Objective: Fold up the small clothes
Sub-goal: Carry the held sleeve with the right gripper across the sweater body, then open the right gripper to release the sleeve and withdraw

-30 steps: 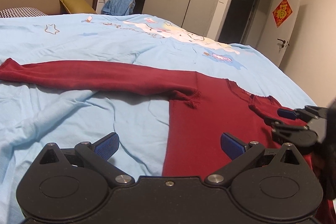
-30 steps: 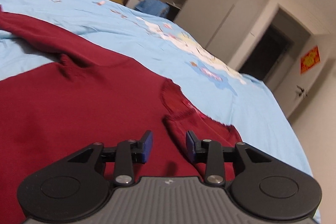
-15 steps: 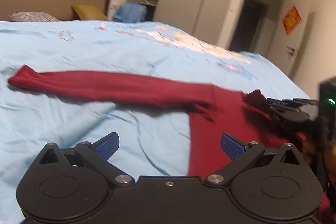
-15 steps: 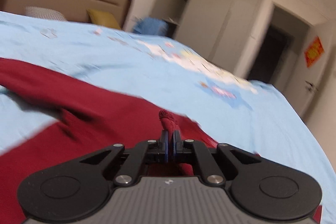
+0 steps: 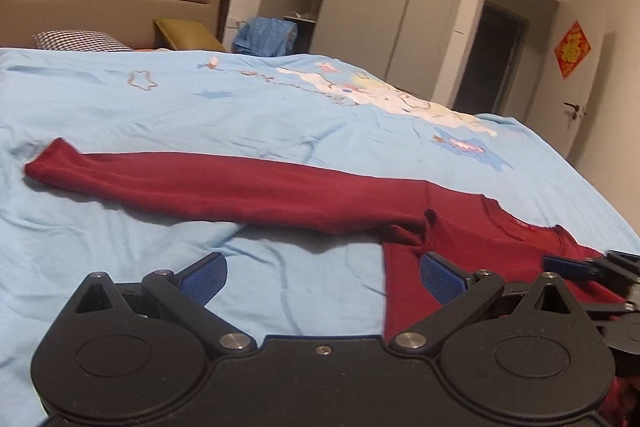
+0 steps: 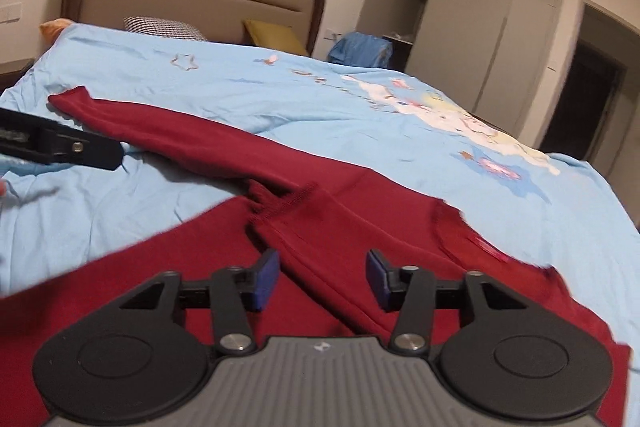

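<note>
Garment: dark red long-sleeved knit top [image 6: 360, 227], lying flat on the light blue cartoon-print bedspread [image 6: 280, 99], right under and ahead of both tools.

Change: half a second ago the right gripper [image 6: 322, 281] was pinched tight on a bit of red fabric and lifting it. Now its blue pads are spread apart with nothing between them, and a folded sleeve [image 6: 332, 247] lies diagonally across the body just ahead of the tips. So I'd guess the near sleeve fold just got dropped in place.

Left tool: left gripper [image 5: 322, 277] is wide open too, holding nothing, hovering over bare bedspread with the top's side edge by its right pad.

Still to do: the far sleeve [image 5: 220, 183] is stretched straight out, ahead and left of the left gripper. Probably next to fold.

Right view only: shows the folded sleeve on the body, plus the neckline [image 6: 472, 227].

Left view only: shows the far cuff [image 5: 48, 167] clearly, and the right tool's blue tip poking in at its right.
</note>
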Available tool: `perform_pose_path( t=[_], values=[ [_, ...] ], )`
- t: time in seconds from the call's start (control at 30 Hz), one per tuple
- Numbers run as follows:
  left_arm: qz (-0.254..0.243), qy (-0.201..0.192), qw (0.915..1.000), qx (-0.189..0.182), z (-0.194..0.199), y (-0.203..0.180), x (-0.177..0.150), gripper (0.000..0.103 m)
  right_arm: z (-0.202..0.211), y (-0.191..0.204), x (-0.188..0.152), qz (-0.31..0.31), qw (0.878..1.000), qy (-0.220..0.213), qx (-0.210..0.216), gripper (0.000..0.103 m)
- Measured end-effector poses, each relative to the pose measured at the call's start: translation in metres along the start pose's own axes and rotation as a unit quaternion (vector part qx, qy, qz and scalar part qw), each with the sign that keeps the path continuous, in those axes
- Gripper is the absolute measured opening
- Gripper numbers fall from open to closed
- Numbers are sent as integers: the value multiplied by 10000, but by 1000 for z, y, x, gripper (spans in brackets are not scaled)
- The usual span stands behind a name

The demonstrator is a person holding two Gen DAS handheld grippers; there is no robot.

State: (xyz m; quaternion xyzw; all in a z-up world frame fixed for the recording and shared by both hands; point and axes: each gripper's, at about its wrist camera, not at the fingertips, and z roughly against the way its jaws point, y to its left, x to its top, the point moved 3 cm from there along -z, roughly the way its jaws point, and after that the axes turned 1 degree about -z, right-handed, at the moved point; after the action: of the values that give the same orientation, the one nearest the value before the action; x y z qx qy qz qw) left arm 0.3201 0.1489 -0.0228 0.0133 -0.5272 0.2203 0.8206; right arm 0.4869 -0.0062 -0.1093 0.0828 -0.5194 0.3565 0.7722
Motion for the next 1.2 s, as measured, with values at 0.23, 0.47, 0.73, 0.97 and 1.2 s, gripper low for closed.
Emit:
perform_pose_path(
  t=[0.23,0.47,0.73,0.97,1.2],
  values=[
    [-564,51,9961,-673,-47,-64,2,102,67,-67,-60,-330,9928,230,-1125,81],
    [-885,384,9931,-673,-110,-104,-14,102,97,-116,-114,-590,9743,740,-2044,95],
    [-906,487,9936,-465,-122,-97,-31,103,80,-130,-131,308,9539,954,-2828,74],
    [-988,453,9932,-406,-120,-99,-32,103,59,-133,-131,578,9534,1073,-2760,30],
    [-987,452,9933,-409,-120,-100,-32,103,75,-158,-124,-1330,9592,905,-2324,8]
  ],
)
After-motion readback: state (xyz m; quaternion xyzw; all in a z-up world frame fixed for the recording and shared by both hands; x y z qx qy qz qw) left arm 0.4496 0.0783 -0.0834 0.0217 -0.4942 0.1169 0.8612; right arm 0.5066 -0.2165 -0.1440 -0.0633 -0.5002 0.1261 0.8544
